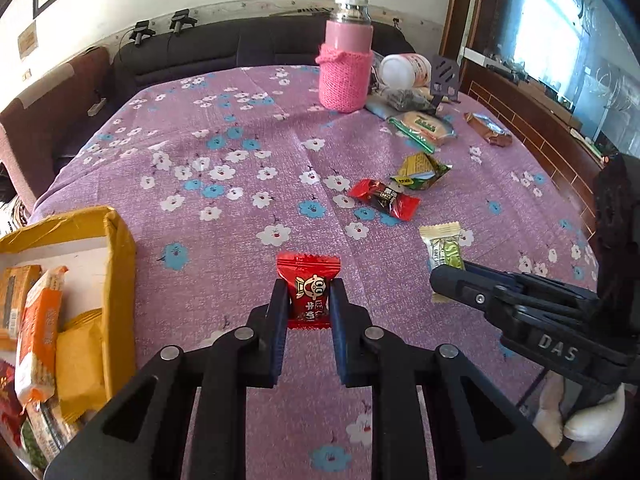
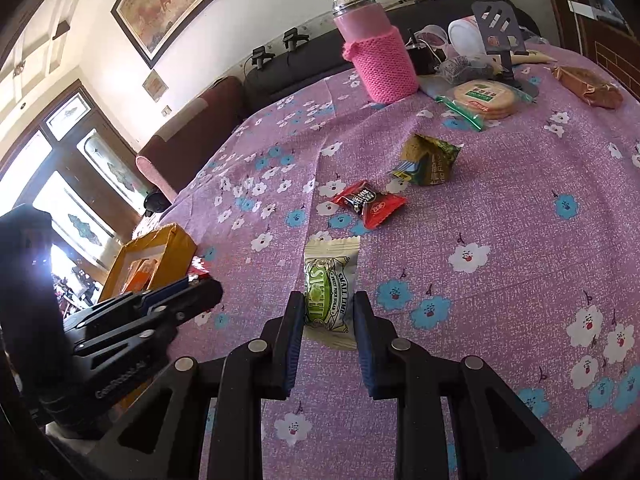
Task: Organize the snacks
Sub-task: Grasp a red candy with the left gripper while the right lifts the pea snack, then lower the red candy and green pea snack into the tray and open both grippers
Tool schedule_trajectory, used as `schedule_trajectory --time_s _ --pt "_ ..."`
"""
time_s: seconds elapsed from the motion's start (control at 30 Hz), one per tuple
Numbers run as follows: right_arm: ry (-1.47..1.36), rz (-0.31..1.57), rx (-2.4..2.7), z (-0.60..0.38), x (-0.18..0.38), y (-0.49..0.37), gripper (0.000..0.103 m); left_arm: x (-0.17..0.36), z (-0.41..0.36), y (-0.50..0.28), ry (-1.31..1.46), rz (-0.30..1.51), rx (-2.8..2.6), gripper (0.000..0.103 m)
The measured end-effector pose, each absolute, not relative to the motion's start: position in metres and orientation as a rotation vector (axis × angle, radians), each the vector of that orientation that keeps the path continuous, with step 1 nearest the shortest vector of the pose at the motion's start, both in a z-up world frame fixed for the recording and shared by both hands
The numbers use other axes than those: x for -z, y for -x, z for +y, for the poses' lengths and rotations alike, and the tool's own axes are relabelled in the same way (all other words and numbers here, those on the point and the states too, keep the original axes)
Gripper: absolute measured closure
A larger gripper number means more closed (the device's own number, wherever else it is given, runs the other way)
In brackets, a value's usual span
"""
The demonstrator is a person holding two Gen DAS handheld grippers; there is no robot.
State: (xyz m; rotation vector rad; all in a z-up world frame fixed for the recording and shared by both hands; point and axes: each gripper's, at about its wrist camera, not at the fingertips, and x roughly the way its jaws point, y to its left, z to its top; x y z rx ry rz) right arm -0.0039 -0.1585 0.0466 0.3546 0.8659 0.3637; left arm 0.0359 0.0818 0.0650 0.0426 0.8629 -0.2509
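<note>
A purple cloth with white and blue flowers (image 1: 240, 152) covers the desk. The black left claw (image 1: 308, 300) has blue pads on a glossy red candy wrapper printed with a cartoon face (image 1: 308, 280); the black right claw (image 2: 328, 312) frames a cream packet with a green label (image 2: 330, 280). A bottle in a pink knitted sleeve (image 1: 346, 68) stands beyond, and a yellow cardboard box (image 1: 116, 248) holds orange packs.

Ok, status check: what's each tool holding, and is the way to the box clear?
Left tool shut on red candy. Right tool shut on lime candy. Yellow box open at left, cloth between looks clear.
</note>
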Motion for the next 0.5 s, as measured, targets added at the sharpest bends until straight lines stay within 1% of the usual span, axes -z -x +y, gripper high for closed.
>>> schedule_trajectory --time_s 0.3,0.5 --pt "-0.248 0.81 -0.437 -0.122 -0.057 0.024 0.078 -0.101 0.162 0.047 0.089 0.752 0.089 0.086" --pt "-0.176 0.834 -0.51 -0.076 -0.064 0.047 0.078 -0.103 0.226 0.093 0.194 0.699 -0.022 0.086"
